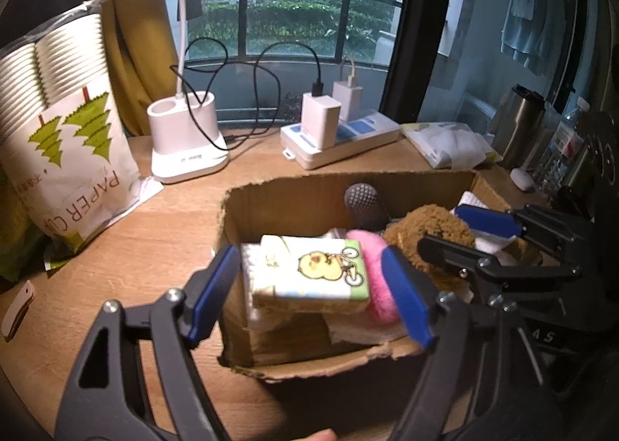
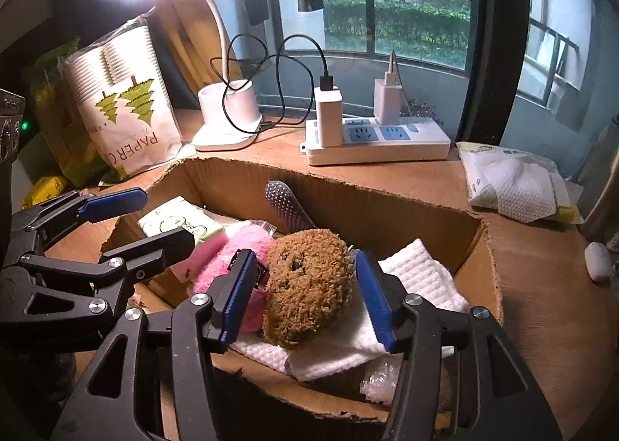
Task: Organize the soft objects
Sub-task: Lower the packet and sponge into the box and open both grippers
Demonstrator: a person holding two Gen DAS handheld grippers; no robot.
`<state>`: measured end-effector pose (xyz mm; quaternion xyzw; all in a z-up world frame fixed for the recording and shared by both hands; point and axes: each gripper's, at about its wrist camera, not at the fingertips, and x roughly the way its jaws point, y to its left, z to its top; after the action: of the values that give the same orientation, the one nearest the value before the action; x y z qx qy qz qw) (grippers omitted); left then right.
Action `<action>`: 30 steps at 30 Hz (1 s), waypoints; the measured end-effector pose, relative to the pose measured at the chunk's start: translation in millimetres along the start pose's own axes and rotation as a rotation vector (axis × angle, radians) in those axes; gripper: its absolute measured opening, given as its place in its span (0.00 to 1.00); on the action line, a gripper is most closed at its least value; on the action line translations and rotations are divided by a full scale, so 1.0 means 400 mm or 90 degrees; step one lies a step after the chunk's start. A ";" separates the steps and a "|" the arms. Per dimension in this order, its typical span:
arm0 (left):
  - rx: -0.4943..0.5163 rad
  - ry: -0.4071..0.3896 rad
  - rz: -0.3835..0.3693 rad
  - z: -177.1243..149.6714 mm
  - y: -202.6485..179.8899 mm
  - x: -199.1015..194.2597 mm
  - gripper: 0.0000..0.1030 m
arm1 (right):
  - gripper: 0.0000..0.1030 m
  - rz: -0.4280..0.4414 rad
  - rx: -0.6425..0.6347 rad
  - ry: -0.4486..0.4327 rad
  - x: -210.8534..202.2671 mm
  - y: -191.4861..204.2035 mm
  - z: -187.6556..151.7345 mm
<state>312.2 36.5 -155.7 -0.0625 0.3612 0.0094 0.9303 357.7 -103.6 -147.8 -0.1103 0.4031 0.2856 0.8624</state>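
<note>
- Your left gripper (image 1: 309, 286) stands wide over the near-left part of the cardboard box (image 1: 247, 208). The tissue pack (image 1: 309, 272) printed with a yellow chick lies between the blue pads, but clear gaps show on both sides; it holds nothing.
- Your right gripper (image 2: 305, 297) stands part open around the brown plush ball (image 2: 307, 288). The right pad sits off the fur; whether the left pad brushes it cannot be told. Judged as not gripping.
- All soft items sit inside the box: the tissue pack at the left, a pink fluffy item (image 2: 236, 259) touching the brown ball at centre, folded white cloths (image 2: 418, 274) under and to the right of the ball, and a grey dotted silicone piece (image 2: 286, 205) standing against the far wall.
- Handling, as judged: the plush ball looks light and springy; it should compress and may slip out of a shallow pinch. Take it across its middle, pads well past the fur.
- The tissue pack appears light, with a slick wrapper and a yielding body. Grip its two long sides squarely, not a corner.
- The white cloths are limp and will drape; pinch a folded edge through all the layers.
- The box rim is torn and ragged; keep your fingers clear of it.
</note>
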 end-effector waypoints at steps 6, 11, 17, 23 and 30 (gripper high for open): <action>0.001 -0.017 0.002 0.003 -0.005 -0.038 0.75 | 0.56 -0.005 -0.003 -0.009 -0.032 0.007 -0.003; 0.004 -0.027 0.000 0.000 -0.012 -0.069 0.75 | 0.56 -0.010 -0.006 -0.019 -0.063 0.016 -0.008; 0.007 -0.041 -0.001 -0.009 -0.021 -0.113 0.75 | 0.56 -0.016 -0.009 -0.030 -0.105 0.028 -0.017; 0.008 -0.053 -0.003 -0.022 -0.029 -0.153 0.75 | 0.56 -0.022 -0.011 -0.037 -0.145 0.039 -0.034; 0.011 -0.065 -0.004 -0.042 -0.037 -0.199 0.76 | 0.56 -0.030 -0.013 -0.047 -0.188 0.052 -0.054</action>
<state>243.1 22.0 -112.6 -0.0552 0.3135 0.0062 0.9480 293.4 -125.9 -104.0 -0.1176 0.3656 0.2732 0.8820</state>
